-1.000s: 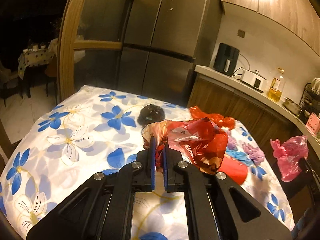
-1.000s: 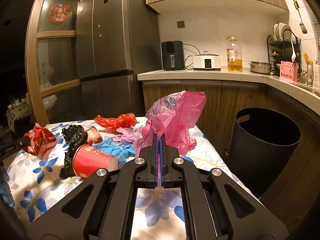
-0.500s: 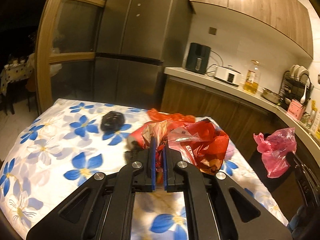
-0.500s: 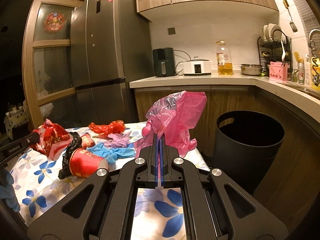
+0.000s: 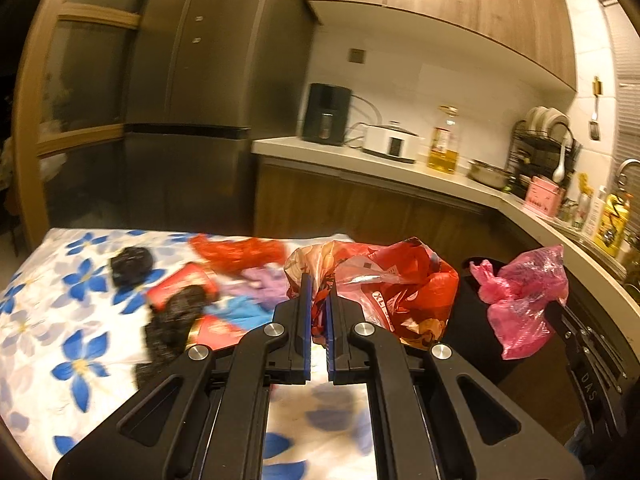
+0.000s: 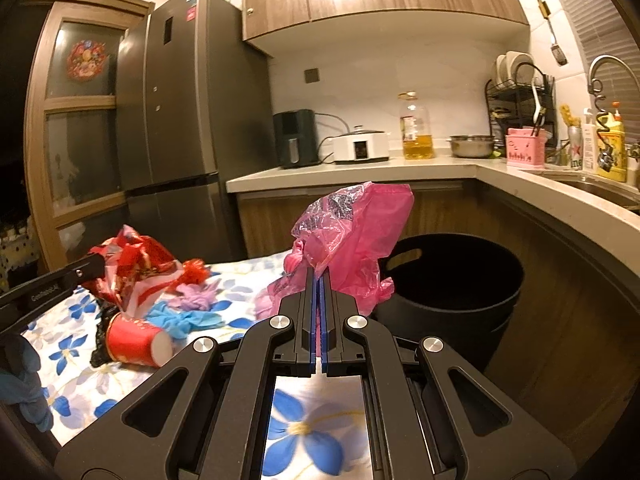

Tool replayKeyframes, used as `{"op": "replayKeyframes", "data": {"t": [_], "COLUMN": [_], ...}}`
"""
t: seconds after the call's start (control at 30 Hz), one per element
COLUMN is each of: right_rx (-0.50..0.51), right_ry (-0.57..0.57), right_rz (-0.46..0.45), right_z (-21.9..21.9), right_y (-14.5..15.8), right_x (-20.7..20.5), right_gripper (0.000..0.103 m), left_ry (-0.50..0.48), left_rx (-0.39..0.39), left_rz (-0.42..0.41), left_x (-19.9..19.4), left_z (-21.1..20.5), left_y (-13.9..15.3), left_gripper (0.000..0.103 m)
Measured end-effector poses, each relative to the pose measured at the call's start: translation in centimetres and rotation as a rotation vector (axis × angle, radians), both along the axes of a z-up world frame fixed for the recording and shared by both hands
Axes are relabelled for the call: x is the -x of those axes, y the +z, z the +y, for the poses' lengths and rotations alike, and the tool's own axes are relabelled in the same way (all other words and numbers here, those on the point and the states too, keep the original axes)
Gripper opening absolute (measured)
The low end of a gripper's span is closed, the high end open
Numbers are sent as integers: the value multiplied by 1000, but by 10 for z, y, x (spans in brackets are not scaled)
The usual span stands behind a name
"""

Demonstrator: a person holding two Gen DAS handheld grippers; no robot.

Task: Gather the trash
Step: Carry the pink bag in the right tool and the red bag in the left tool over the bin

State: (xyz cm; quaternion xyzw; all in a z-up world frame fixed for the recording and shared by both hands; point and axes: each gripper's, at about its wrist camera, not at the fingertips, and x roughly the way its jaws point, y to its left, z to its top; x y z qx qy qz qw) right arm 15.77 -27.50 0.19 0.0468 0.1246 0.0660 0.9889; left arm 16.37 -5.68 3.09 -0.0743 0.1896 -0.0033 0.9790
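Observation:
My left gripper point(image 5: 318, 280) is shut on a crumpled red printed plastic bag point(image 5: 396, 288) and holds it above the table's right end; the bag also shows in the right wrist view point(image 6: 136, 264). My right gripper point(image 6: 318, 276) is shut on a pink plastic bag point(image 6: 352, 236), lifted just left of the black trash bin point(image 6: 452, 280). In the left wrist view the pink bag point(image 5: 524, 296) hangs in front of the bin point(image 5: 472, 320). Other trash lies on the flowered tablecloth point(image 6: 80, 356): a red paper cup point(image 6: 136, 340), blue gloves point(image 6: 184, 318), purple gloves point(image 6: 196, 296), black bags point(image 5: 132, 266).
A grey fridge point(image 6: 180, 140) and a wooden door frame stand behind the table. A counter point(image 6: 360, 168) with an air fryer, cooker, oil bottle and dish rack curves round behind and to the right of the bin.
Both grippers have swung right with their bags, towards the bin. The bin now sits closer and more central in the right wrist view.

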Motion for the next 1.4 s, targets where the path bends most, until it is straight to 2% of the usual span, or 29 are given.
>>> {"op": "replayKeyframes", "data": {"t": [0.7, 1.17, 1.4], "right_rx": [26, 26, 13], "right_ry": [-217, -207, -184], "right_rz": [-59, -21, -1], "right_z": [-105, -139, -146], "right_y": [24, 19, 14], "right_x": [-37, -78, -93], "right_gripper": [1, 1, 1], "left_ry": [-278, -347, -361], "left_rx": [-34, -46, -42], "left_rz": [-72, -53, -36], "left_x": [-78, -121, -137], "left_z": [-147, -203, -216], "left_y": [23, 15, 10], "left_gripper": [5, 5, 5]}}
